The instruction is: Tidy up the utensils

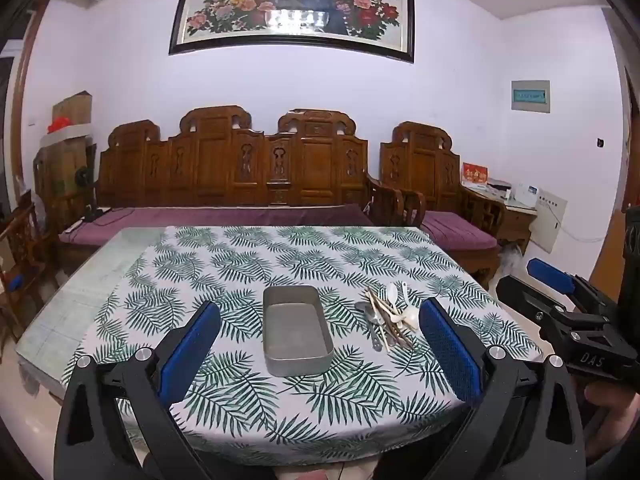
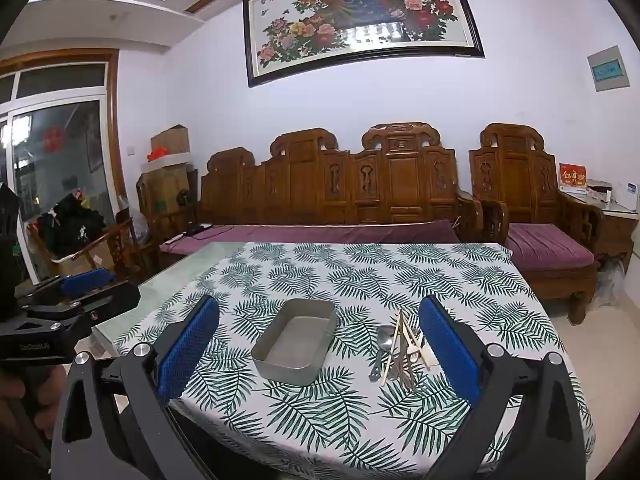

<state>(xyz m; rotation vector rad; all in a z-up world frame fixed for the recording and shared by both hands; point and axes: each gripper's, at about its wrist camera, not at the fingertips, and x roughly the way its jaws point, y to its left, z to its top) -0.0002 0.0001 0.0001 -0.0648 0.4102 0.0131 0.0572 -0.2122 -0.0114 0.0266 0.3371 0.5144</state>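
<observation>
Hovering nearest the cameras, over the near edge of the table (image 1: 80,292), both grippers are spread wide with nothing between their blue pads. The left gripper (image 1: 320,344) frames the tray (image 1: 297,330) squarely between its fingers, and the tray sits just beyond them on the leaf-print cloth (image 1: 280,248). The right gripper (image 2: 319,344) is held right of the left one; in its own view the tray lies between its fingers, left of centre, while the utensils (image 2: 402,350) lie close against the inside of its right finger (image 2: 448,348).

Right of the tray, just beside it but not touching, the utensils form one loose heap: metal spoons, pale chopsticks and white plastic spoons crossing one another. The tray holds nothing.

Beyond the tray the cloth runs to the table's far edge. Behind that stands a carved wooden bench (image 1: 240,168) with purple cushions, and above it on the wall a framed peacock picture (image 1: 294,4).
</observation>
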